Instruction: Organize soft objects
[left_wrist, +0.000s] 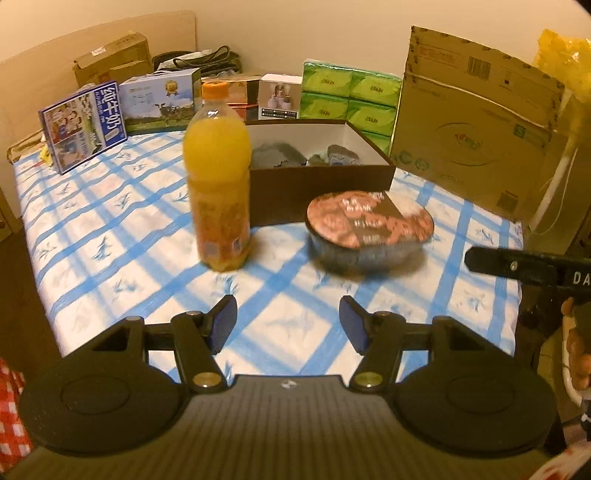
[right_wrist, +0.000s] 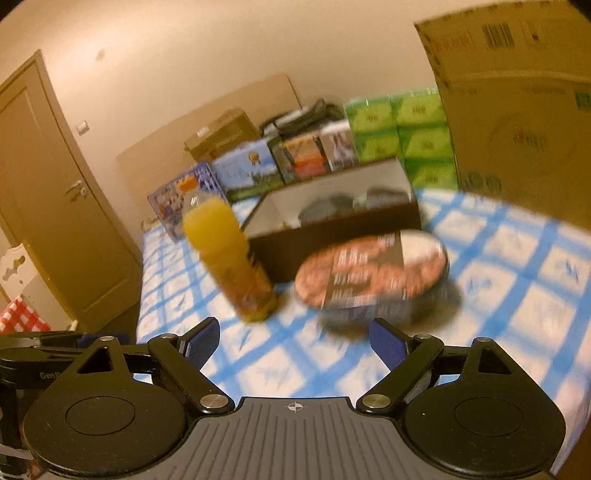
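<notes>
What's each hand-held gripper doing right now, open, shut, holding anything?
Left hand-held gripper: open, nothing between its pads.
Right hand-held gripper: open, jaws opening wider, nothing between them.

Warm yellowish light is falling on plain cream walls. A brown door with a lever handle is standing closed at the left, a wall switch sitting beside it. A blue-checked cloth is covering the desk.
</notes>
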